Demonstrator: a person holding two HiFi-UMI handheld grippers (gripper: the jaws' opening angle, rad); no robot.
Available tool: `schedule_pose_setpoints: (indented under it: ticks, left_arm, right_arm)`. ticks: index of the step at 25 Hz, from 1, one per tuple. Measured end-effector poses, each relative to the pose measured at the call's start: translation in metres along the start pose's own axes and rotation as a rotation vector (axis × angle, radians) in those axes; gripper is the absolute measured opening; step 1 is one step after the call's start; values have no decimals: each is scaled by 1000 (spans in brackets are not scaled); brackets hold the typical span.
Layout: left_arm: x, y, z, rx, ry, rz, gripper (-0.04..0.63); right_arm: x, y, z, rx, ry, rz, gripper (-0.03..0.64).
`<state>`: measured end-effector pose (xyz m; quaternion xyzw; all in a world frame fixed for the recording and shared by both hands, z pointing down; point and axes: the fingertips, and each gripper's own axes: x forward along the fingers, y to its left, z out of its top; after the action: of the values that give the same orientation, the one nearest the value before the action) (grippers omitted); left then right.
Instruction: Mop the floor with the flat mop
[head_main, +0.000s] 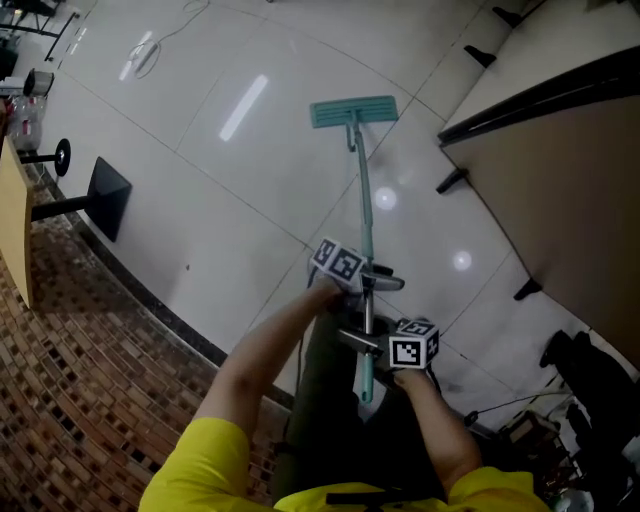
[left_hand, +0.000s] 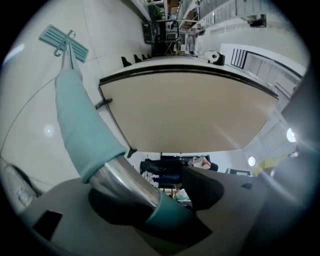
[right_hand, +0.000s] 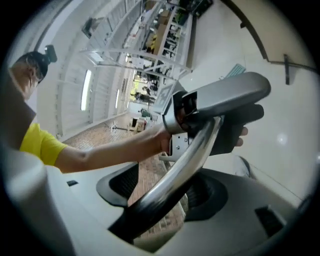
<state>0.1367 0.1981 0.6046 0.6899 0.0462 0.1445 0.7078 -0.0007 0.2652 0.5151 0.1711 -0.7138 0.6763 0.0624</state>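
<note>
The flat mop stands on the white tiled floor (head_main: 200, 90), its teal head (head_main: 354, 112) far ahead and its handle (head_main: 365, 215) running back toward me. My left gripper (head_main: 378, 281) is shut on the handle higher up the picture, and my right gripper (head_main: 356, 341) is shut on it just below. In the left gripper view the teal-sleeved handle (left_hand: 82, 125) runs between the jaws of the left gripper (left_hand: 155, 197) up to the mop head (left_hand: 64, 41). In the right gripper view the bare metal handle (right_hand: 192, 155) crosses the right gripper (right_hand: 165, 192), with the left gripper beyond it.
A large tan panel with a dark edge (head_main: 560, 150) stands on black feet to the right. A black stand base (head_main: 108, 190) sits at the left by a brick-patterned strip (head_main: 80, 370). Dark bags and cables (head_main: 590, 385) lie at the lower right.
</note>
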Motion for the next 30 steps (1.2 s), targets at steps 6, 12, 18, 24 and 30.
schedule_pose_setpoints:
  ticks: [6,12,18,24,30]
  left_arm:
    - [-38,24,165,44,-27,40,257]
    - [-46,-11,112,-17,-36,29,265]
    - [15,-78,-78,-111,-54,-133,264]
    - [39,-58,-81,-90,-19,-119,270]
    - [37,-11,61,-7,6,-116,270]
  right_arm:
    - [41,-26,164,-68,-98,32,288]
    - [29,13,109,-11,-16,44,299]
    - [-29,77,-71,129,49,8,301]
    - [-37,49,-73,118,35,-11,293]
    - [-20,-28,55,25,-49,-53,290]
